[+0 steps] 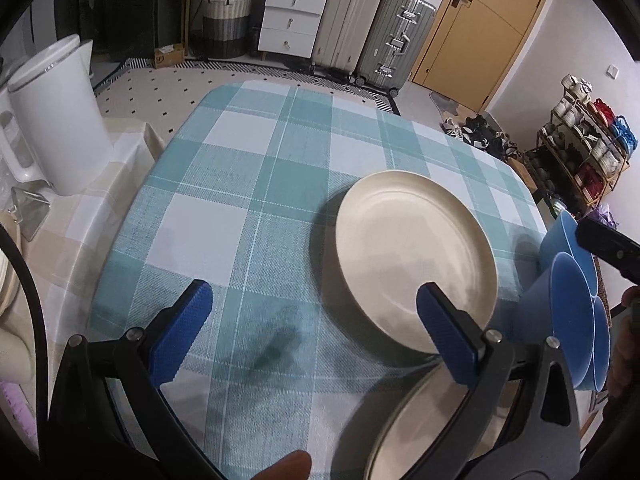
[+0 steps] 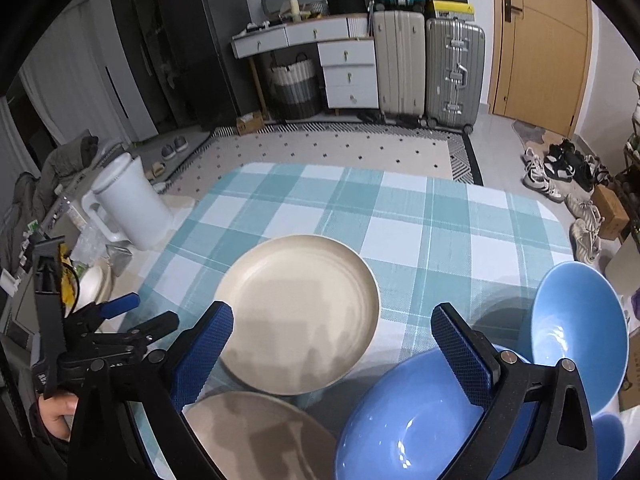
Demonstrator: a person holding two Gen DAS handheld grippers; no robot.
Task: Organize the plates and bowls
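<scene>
Nearest your right gripper [image 2: 332, 340] sat a blue bowl [image 2: 408, 420] under its spread, empty fingers, with a second blue bowl [image 2: 576, 332] just beside it. Your left gripper [image 1: 312, 320] also hung wide apart, holding nothing. Two cream plates [image 2: 300, 312] [image 2: 260, 436] lay separately on the checked tablecloth [image 2: 420, 220]. By my reading you had stacked nothing yet; plates and bowls all remained to gather.

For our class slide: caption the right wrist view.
Open right tool hovering over cream plates and blue bowls on checked tablecloth.
</scene>
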